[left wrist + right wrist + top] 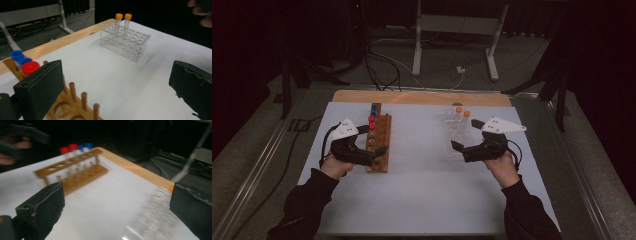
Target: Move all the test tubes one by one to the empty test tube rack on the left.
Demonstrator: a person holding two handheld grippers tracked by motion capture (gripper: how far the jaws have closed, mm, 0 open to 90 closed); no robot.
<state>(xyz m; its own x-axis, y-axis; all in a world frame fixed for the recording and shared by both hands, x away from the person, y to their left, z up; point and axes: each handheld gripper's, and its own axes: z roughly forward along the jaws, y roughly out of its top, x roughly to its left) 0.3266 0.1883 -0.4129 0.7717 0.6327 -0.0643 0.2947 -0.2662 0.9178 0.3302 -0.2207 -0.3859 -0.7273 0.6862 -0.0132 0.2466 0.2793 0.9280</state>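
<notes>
At about 8 o'clock on the white surface (422, 190), the left gripper (373, 152) hovered just beside the wooden rack (379, 142), its jaws wide apart with nothing between them. In the left gripper view the near end of that rack lay under the left jaw, with bare pegs and empty holes showing. The rack ran from 6 to 12 o'clock, and at its far end stood two red-capped tubes (371, 121) and, beyond them, blue-capped tubes (374, 108).

Toward 3 o'clock, well apart from the wooden rack, a clear rack (457, 131) held two orange-capped tubes (462, 114) upright at its far side. The right gripper (460, 146) sat at the clear rack's near edge, at about 4 o'clock on the surface, pointing toward 9 o'clock. Its jaws also stood wide open and empty; the right gripper view was blurred, with the clear rack low between the jaws.
</notes>
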